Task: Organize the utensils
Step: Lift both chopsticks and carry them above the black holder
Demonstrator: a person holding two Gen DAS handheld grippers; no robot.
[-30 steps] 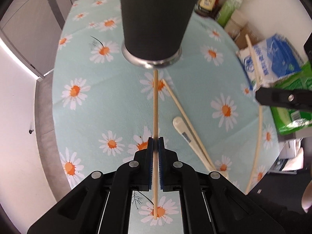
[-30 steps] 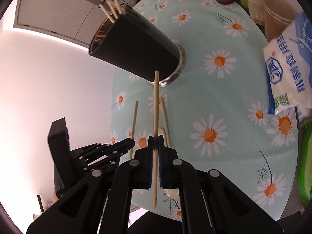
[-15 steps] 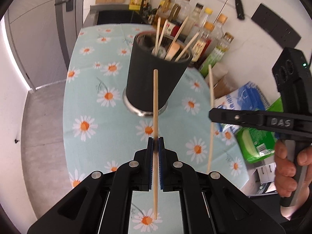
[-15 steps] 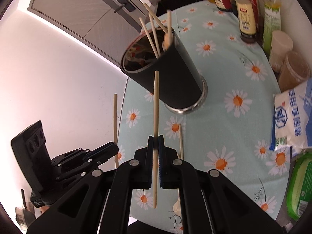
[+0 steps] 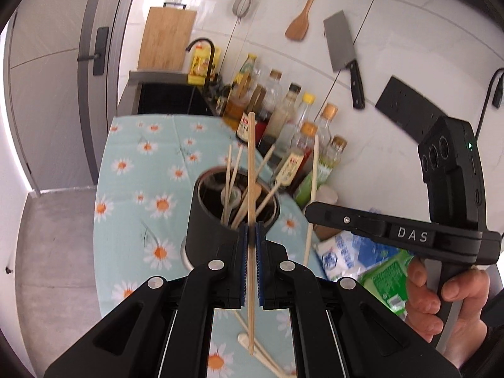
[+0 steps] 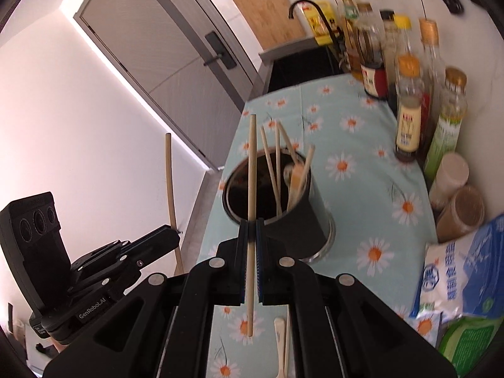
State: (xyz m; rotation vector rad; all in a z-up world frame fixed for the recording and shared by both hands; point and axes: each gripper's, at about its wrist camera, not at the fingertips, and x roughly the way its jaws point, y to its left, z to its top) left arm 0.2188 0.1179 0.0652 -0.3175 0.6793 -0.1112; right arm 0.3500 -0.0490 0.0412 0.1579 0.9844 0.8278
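Fingers of both grippers each pinch 1 chopstick, tilted downward above holder.

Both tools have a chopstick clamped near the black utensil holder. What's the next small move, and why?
Probably bring the left tool forward over the black utensil holder and tip its chopstick down into the open mouth. Both tools are shut on single chopsticks held above the table; the holder stands just ahead, with room among the chopsticks already in it. The right tool can follow with its chopstick.
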